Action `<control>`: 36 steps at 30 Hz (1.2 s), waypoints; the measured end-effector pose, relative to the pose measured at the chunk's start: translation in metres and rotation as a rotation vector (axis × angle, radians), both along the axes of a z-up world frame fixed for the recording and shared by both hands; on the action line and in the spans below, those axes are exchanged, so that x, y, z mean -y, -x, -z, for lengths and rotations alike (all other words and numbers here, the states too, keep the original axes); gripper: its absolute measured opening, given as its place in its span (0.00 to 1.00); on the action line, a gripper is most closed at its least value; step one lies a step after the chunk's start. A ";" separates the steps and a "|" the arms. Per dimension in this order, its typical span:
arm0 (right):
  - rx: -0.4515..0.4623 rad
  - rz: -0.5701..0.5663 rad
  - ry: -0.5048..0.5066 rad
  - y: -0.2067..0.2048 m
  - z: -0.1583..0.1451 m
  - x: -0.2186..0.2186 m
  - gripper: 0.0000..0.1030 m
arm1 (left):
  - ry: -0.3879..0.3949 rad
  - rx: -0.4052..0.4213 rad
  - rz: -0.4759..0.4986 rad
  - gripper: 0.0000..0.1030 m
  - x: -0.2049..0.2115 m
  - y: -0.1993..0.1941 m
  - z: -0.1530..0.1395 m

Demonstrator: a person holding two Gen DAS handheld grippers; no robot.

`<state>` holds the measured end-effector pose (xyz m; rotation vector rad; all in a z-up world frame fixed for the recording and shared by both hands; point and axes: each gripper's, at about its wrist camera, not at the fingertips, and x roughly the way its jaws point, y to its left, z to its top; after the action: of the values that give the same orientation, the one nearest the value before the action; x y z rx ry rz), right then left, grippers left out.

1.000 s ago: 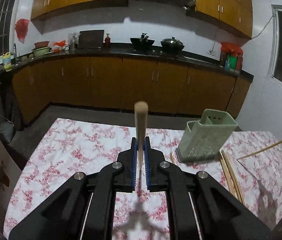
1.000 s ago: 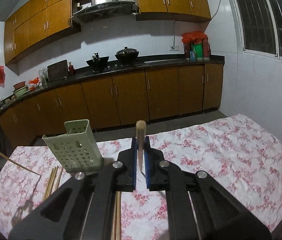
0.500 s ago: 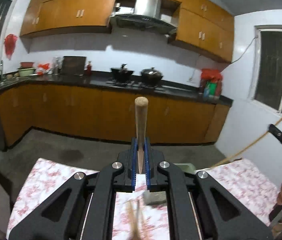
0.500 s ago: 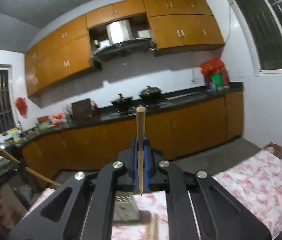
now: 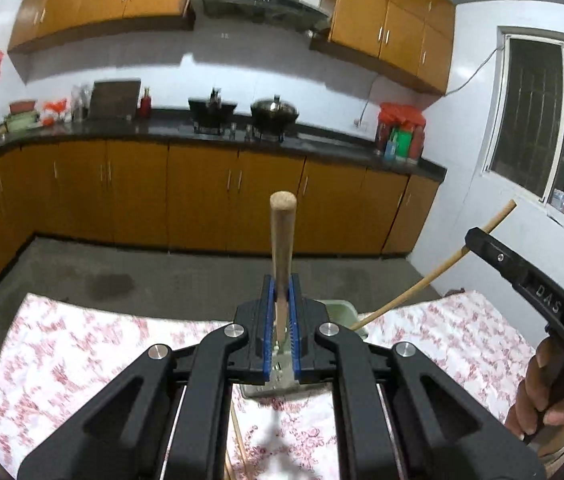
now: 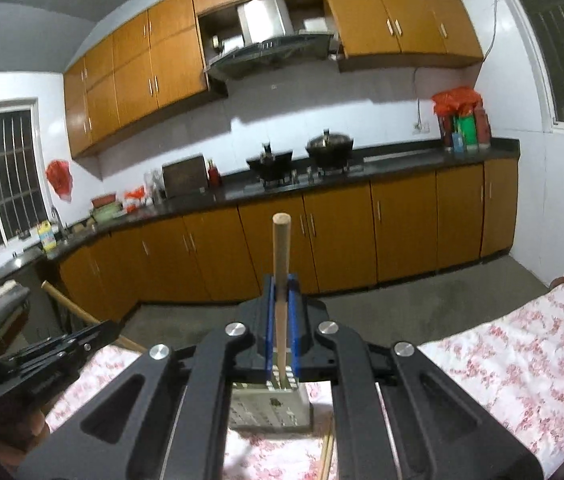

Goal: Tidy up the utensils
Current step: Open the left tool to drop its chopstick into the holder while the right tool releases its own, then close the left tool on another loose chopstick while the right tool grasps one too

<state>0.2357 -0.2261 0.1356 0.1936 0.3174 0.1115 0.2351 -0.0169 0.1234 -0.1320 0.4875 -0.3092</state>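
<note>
**Two chopsticks lifted, none yet in the holder**

We see the pale green utensil holder [image 6: 272, 406] standing on the flowered tablecloth [image 5: 74, 360], mostly hidden behind the grippers; what it already contains we cannot tell. More chopsticks [image 5: 237, 444] lie on the cloth just in front of it, so we judge the sorting far from finished. Our left gripper [image 5: 281, 312] has its jaws clamped tight on a wooden chopstick [image 5: 281, 236], which juts forward above the holder. Our right gripper [image 6: 281, 320] is likewise closed on a second chopstick [image 6: 281, 256]. Both sticks remain to be dropped in, then the loose ones gathered.
</note>
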 end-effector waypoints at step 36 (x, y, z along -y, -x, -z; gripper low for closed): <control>-0.565 0.014 -0.008 0.061 0.219 0.023 0.17 | -0.105 -0.303 -0.212 0.46 -0.064 0.066 0.146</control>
<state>0.1744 -0.2490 -0.0834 0.2330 0.8781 0.0423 0.1687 0.0469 -0.0227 -0.1280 0.7819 -0.0545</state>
